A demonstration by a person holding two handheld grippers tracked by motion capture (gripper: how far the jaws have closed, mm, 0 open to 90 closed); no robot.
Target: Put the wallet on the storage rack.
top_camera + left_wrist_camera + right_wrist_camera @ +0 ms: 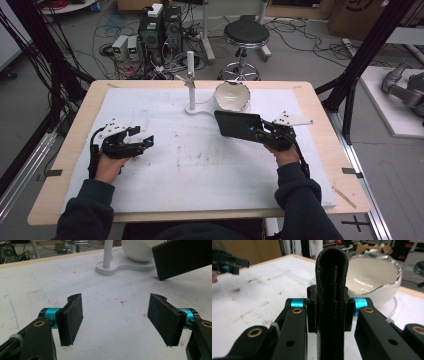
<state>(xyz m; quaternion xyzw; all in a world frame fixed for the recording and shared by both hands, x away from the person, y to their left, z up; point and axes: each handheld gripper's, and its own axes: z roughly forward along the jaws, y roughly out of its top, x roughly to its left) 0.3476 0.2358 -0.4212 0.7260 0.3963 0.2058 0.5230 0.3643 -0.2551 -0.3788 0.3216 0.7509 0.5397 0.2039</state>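
- High view first: the right gripper carries a flat black wallet-like case lifted off the white mat, just in front of the white bowl and beside the white stand with its upright post.
- Right gripper view looks along the case's folded spine; both jaws press against its sides, so the hold looks firm, and the bowl sits close behind.
- Left gripper view shows the left gripper with jaws spread wide and nothing between them, low over the mat; the case hangs at the upper right, well apart.
- From where I stand, picking up is done. What remains, I would guess, is either handing the case toward the waiting left gripper to open it, or setting it down near the bowl; I cannot tell which.
- Nothing lies in the bowl as far as I can see.
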